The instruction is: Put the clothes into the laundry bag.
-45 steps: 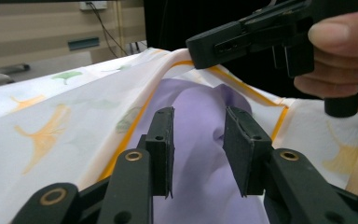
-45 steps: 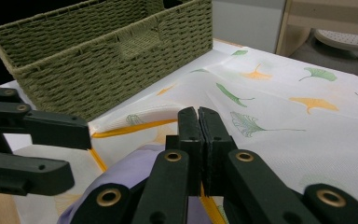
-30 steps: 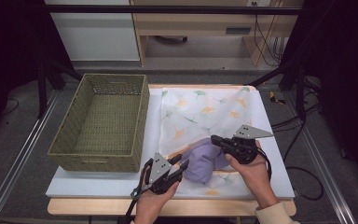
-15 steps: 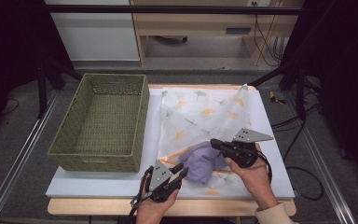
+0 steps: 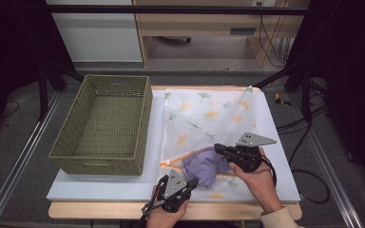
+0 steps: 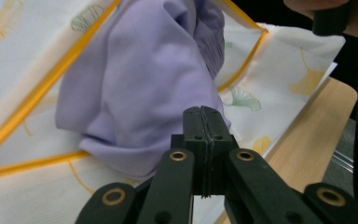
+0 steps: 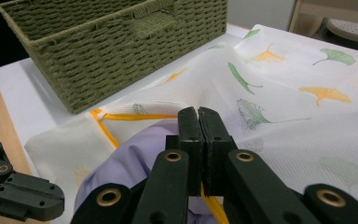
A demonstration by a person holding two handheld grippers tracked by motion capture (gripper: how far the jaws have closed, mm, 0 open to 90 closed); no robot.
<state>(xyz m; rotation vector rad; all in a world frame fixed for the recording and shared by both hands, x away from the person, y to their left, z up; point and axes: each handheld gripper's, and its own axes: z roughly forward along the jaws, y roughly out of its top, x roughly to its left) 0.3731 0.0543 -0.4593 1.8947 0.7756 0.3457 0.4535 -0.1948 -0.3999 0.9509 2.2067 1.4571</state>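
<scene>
1. While the lavender garment [image 5: 204, 165] bulges out of the mesh laundry bag [image 5: 209, 118], its cloth looks soft, matte and crumpled into rounded folds; the bag is thin, white, finely netted stuff printed with green and orange ginkgo leaves and edged with an orange zipper band [image 6: 42, 88].
2. Just ahead of the left gripper [image 5: 190, 183], the garment's near fold lies at the jaw tips; the jaws have just been closing and now meet, and in the left gripper view they press on the lower edge of the purple cloth [image 6: 140, 93].
3. Under the right gripper [image 5: 217, 148], whose jaws are pressed together, the orange band runs into the pads; they pinch the bag's upper mouth edge and hold it up above the garment [image 7: 130, 163].
4. Farther off to the left gripper's left stands a rectangular basket [image 5: 104, 124] of coarse olive weave with nothing in it, its side just beside the bag.
5. Behind the left gripper, a narrow strip of white mat [image 5: 100, 187] and the wooden table edge [image 5: 100, 210] lie bare; beside the right gripper, the mat's right margin is close.
</scene>
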